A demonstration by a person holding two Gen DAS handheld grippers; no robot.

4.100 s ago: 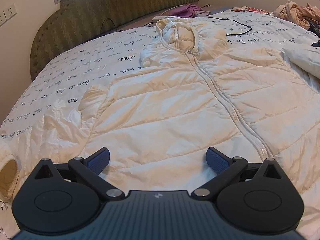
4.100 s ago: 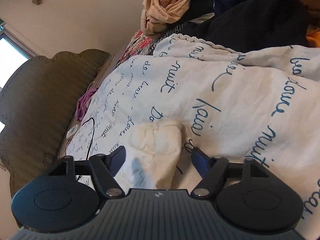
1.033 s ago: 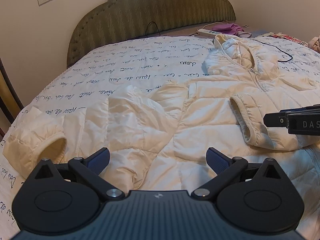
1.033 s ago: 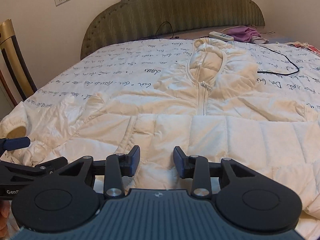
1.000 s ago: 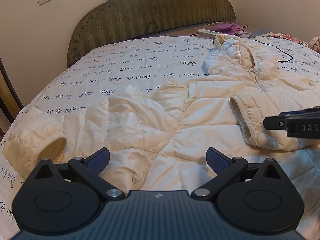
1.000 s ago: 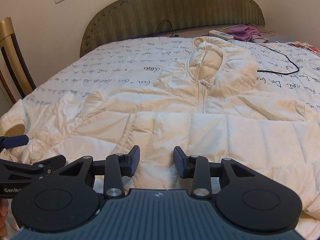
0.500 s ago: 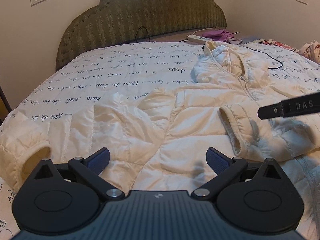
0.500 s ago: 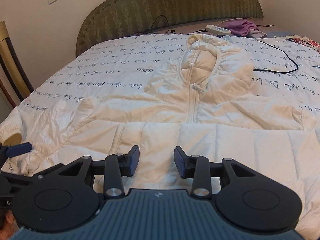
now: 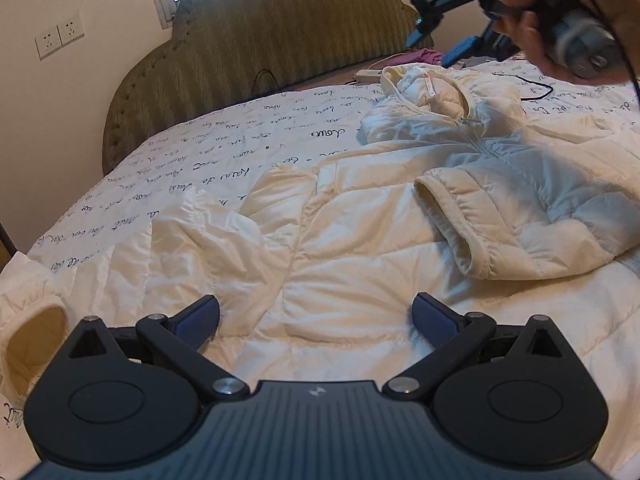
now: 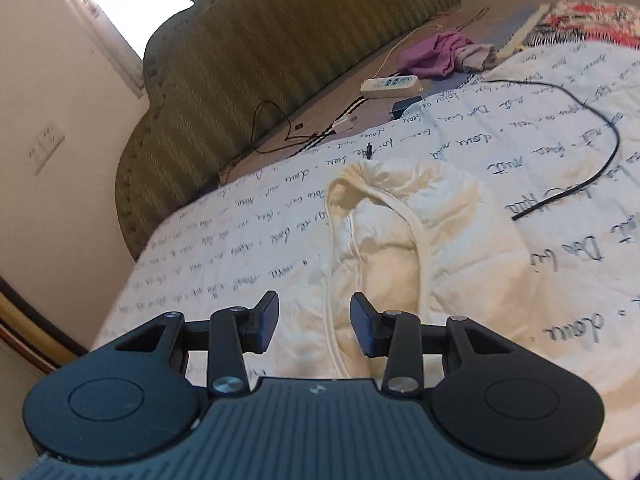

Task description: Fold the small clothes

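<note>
A white puffer jacket [image 9: 360, 248] lies face up on the bed, zipped, with its hood [image 9: 432, 88] toward the headboard. One sleeve is folded across the chest, its cuff [image 9: 460, 232] facing me. The other sleeve stretches out left, ending in a cuff [image 9: 32, 332]. My left gripper [image 9: 316, 316] hovers open over the jacket's lower body, nothing between its pads. A hand [image 9: 532, 12] carries my right gripper [image 9: 438, 42] in the air above the hood. In the right wrist view that gripper [image 10: 314, 320] is over the hood [image 10: 400, 232], tilted, jaws opening, holding nothing.
A green padded headboard [image 9: 260, 60] backs the bed. Behind the hood lie a white power strip [image 10: 390, 85], a purple cloth [image 10: 436, 54] and a black cable [image 10: 580, 176] trailing over the printed bedspread [image 10: 240, 240]. Wall sockets [image 9: 60, 38] sit at the left.
My right gripper left the folded sleeve, rose and travelled toward the hood while rolling. My left gripper sank a little toward the jacket. The folded sleeve stays across the chest.
</note>
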